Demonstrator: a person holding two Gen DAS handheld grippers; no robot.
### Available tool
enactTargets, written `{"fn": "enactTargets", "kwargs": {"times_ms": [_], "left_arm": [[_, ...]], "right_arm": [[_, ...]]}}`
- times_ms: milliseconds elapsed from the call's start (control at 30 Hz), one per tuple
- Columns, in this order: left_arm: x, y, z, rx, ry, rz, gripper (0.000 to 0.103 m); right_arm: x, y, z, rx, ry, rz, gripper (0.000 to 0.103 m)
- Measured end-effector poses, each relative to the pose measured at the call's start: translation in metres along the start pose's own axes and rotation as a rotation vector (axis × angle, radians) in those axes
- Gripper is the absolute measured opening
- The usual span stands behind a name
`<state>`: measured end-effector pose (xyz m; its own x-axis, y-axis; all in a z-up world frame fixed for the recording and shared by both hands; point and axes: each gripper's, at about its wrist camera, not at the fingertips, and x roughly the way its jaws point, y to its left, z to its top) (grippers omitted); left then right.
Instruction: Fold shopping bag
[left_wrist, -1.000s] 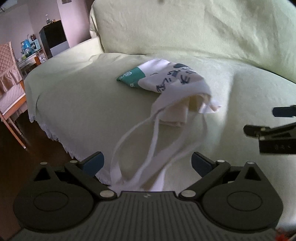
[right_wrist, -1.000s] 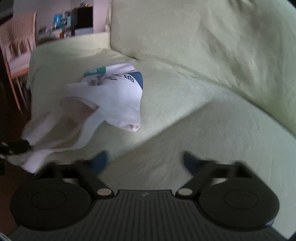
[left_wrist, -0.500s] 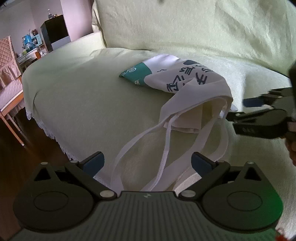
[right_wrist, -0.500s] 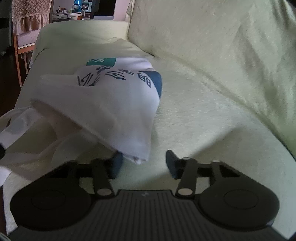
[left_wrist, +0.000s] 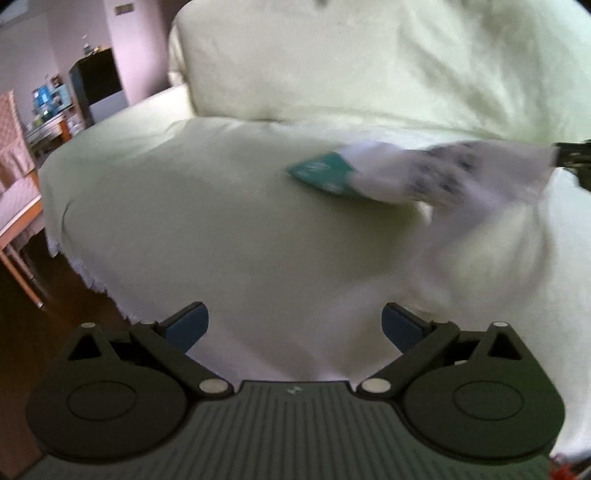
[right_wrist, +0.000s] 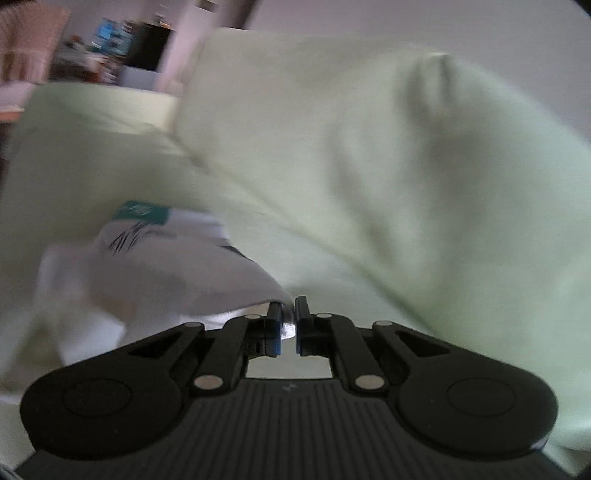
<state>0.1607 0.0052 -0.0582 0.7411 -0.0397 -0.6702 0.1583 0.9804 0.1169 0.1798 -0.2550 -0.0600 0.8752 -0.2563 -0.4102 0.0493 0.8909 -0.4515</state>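
Right tongs (right_wrist: 288, 325) clamp one corner of the shopping bag (right_wrist: 177, 266); left tongs (left_wrist: 293, 325) spread wide, holding nothing.
Bag hangs blurred over the covered sofa (left_wrist: 221, 229), right of centre; bare seat extends left to the fringed edge.

Both handheld tongs share one build: the left tongs (left_wrist: 293, 322) and right tongs (right_wrist: 288, 324) have matte black linkage arms, silver pivot screws, blue finger pads (left_wrist: 186, 325), round black discs and a ribbed grey housing with a small pale mark.
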Motion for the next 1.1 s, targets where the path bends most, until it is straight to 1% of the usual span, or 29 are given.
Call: {"fn": "enactTargets", "kwargs": {"times_ms": [67,100,133,167,200,233,300,333,367,400,467,500,567,600,633,667,700,733,800,900,1000,1033,1067,1100], "left_arm": [[-0.011,-0.015,0.002,0.018,-0.007,-0.062,0.101],[-0.015,-0.024,0.002,0.036,-0.010,-0.089,0.101],[-0.017,-0.035,0.002,0.056,-0.011,-0.113,0.101],[-0.018,-0.045,0.001,0.080,-0.010,-0.137,0.101],[-0.017,-0.056,0.001,0.106,-0.007,-0.161,0.101],[-0.017,-0.067,0.000,0.132,-0.004,-0.184,0.101],[-0.010,-0.087,-0.001,0.192,0.002,-0.225,0.101],[-0.006,-0.097,-0.001,0.220,0.002,-0.240,0.101],[-0.002,-0.105,-0.001,0.245,0.000,-0.251,0.101],[0.003,-0.113,-0.001,0.271,-0.001,-0.263,0.097],[0.012,-0.129,-0.002,0.322,-0.004,-0.285,0.091],[0.016,-0.138,-0.002,0.347,-0.006,-0.296,0.088],[0.025,-0.154,-0.002,0.398,-0.009,-0.319,0.086],[0.027,-0.159,-0.002,0.403,-0.016,-0.331,0.080],[0.028,-0.161,-0.001,0.386,-0.025,-0.341,0.072],[0.029,-0.161,0.000,0.362,-0.024,-0.351,0.067],[0.031,-0.160,0.002,0.336,-0.021,-0.367,0.060],[0.033,-0.158,0.003,0.297,-0.018,-0.399,0.057],[0.038,-0.153,0.006,0.227,-0.005,-0.451,0.057],[0.041,-0.149,0.007,0.154,0.006,-0.531,0.055],[0.050,-0.149,0.007,0.092,0.037,-0.546,0.055],[0.055,-0.148,0.007,0.054,0.047,-0.552,0.041],[0.062,-0.146,0.009,0.002,0.059,-0.572,0.023],[0.069,-0.142,0.011,-0.076,0.076,-0.604,0.011]], "right_arm": [[-0.006,-0.017,-0.029,-0.095,0.106,-0.180,0.005],[-0.003,-0.027,-0.049,-0.132,0.193,-0.275,0.005],[0.002,-0.036,-0.069,-0.173,0.298,-0.373,0.005],[0.001,-0.045,-0.088,-0.197,0.382,-0.446,0.006],[-0.008,-0.056,-0.104,-0.166,0.431,-0.453,0.006],[-0.022,-0.067,-0.113,-0.085,0.441,-0.411,0.006],[-0.056,-0.080,-0.122,0.112,0.395,-0.276,0.011],[-0.068,-0.079,-0.123,0.164,0.366,-0.211,0.025],[-0.079,-0.074,-0.125,0.192,0.336,-0.156,0.042],[-0.088,-0.071,-0.129,0.205,0.308,-0.115,0.046],[-0.096,-0.063,-0.135,0.212,0.273,-0.062,0.046],[-0.094,-0.061,-0.136,0.209,0.274,-0.050,0.046],[-0.082,-0.061,-0.139,0.207,0.278,-0.044,0.046],[-0.076,-0.064,-0.138,0.214,0.275,-0.048,0.047],[-0.072,-0.068,-0.138,0.229,0.276,-0.045,0.047],[-0.068,-0.072,-0.139,0.252,0.278,-0.036,0.047],[-0.063,-0.076,-0.140,0.276,0.279,-0.027,0.047],[-0.057,-0.079,-0.140,0.293,0.277,-0.020,0.047],[-0.047,-0.082,-0.142,0.325,0.265,-0.008,0.047],[-0.032,-0.092,-0.141,0.388,0.240,0.025,0.047],[-0.016,-0.103,-0.142,0.452,0.230,0.050,0.047],[-0.010,-0.106,-0.142,0.472,0.226,0.058,0.047],[-0.004,-0.108,-0.142,0.497,0.222,0.068,0.047],[0.002,-0.111,-0.141,0.522,0.217,0.080,0.047]]}}
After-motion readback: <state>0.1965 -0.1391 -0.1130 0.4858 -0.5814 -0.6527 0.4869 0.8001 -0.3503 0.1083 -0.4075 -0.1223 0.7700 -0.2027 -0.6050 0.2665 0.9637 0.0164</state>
